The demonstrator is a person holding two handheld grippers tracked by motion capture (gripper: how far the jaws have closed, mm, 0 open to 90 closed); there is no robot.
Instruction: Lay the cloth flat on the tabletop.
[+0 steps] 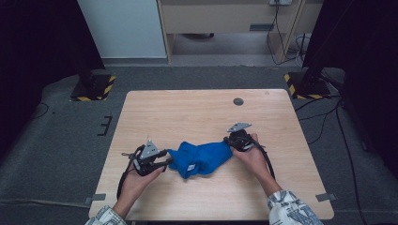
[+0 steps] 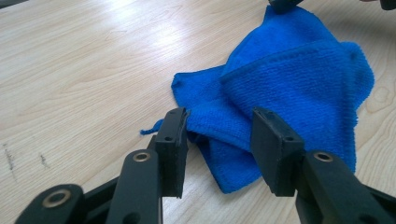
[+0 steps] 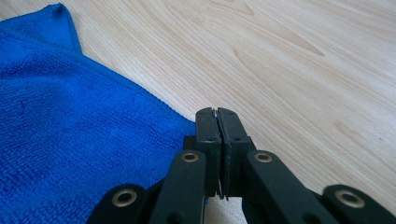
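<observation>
A crumpled blue cloth lies on the wooden table, near its front edge. My left gripper is at the cloth's left end. In the left gripper view it stands open, its jaws straddling a folded edge of the cloth. My right gripper is at the cloth's right end, and its tip shows at the cloth's far corner. In the right gripper view its jaws are pressed together. The cloth edge meets the side of the left jaw, and no cloth shows between the tips.
A round cable hole sits in the tabletop at the back. Two stand bases with yellow-black stripes stand on the grey floor beyond the far corners, with cables at the right. A person's forearms reach in from the front.
</observation>
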